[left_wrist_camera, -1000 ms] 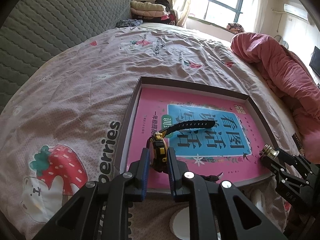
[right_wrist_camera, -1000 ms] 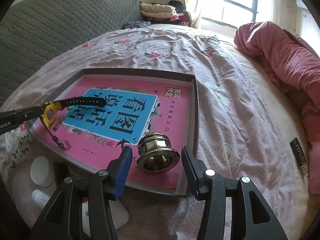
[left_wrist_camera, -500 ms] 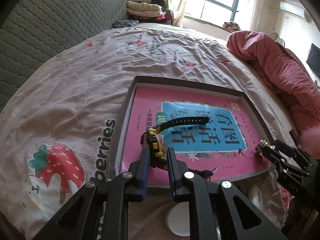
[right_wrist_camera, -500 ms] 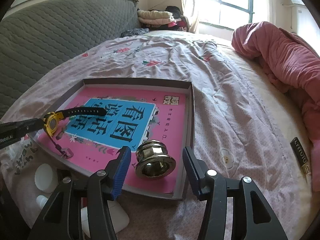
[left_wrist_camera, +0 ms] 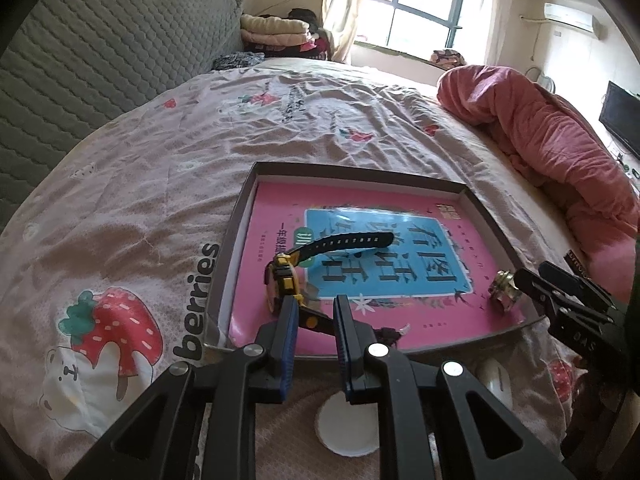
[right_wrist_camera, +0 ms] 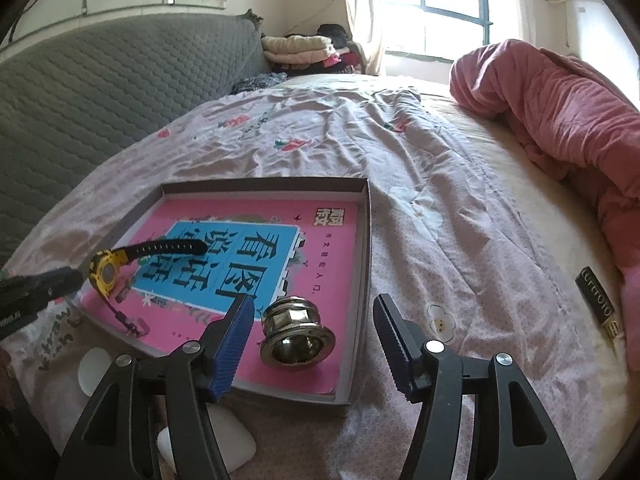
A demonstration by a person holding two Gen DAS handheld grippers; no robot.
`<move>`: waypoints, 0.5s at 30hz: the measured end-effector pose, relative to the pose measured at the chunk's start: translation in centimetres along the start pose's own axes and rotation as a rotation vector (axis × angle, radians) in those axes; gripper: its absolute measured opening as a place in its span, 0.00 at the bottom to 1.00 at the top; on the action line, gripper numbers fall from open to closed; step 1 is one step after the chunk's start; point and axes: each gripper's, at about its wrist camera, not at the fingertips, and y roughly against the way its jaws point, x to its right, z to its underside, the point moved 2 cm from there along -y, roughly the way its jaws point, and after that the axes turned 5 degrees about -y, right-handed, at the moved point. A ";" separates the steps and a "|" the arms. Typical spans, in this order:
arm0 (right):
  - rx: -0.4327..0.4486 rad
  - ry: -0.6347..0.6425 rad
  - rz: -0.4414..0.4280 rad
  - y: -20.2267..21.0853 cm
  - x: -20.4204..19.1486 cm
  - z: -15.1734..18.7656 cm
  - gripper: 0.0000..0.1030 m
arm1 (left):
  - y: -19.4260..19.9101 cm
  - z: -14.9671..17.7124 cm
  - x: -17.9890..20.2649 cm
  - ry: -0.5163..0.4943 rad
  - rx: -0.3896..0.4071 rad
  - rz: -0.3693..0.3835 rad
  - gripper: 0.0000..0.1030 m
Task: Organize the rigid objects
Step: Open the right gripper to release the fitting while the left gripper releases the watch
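Observation:
A yellow and black wristwatch (left_wrist_camera: 286,278) lies in a shallow grey box (left_wrist_camera: 236,240) lined with a pink book, near its front left corner. My left gripper (left_wrist_camera: 316,312) is open, its fingers astride the watch's lower strap, just behind the watch. The watch also shows in the right wrist view (right_wrist_camera: 105,272). A brass metal fitting (right_wrist_camera: 296,330) rests in the box's front right corner (right_wrist_camera: 362,280). My right gripper (right_wrist_camera: 314,328) is open and wide, just behind the fitting, not touching it. The fitting shows small in the left wrist view (left_wrist_camera: 503,290).
The box lies on a pink patterned bedspread. A white round lid (left_wrist_camera: 347,426) and white objects (right_wrist_camera: 228,444) lie at the near bed edge. A black tube (right_wrist_camera: 599,298) lies to the right. A heaped pink blanket (right_wrist_camera: 560,108) and grey headboard (right_wrist_camera: 100,80) bound the bed.
The left gripper opened and let go of the watch, which now lies in the box. Both grippers drew back toward the near edge; the fitting stays put.

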 end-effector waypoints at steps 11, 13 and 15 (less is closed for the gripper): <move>0.030 -0.031 -0.025 1.1 0.6 -0.3 0.69 | 1.4 0.7 1.1 -0.022 0.027 0.025 0.17; 0.028 -0.043 -0.047 1.2 0.6 -0.2 0.71 | 1.5 0.8 1.2 -0.021 0.031 0.030 0.18; 0.027 -0.043 -0.058 1.3 0.4 -0.2 0.71 | 1.6 0.8 1.3 -0.024 0.034 0.026 0.18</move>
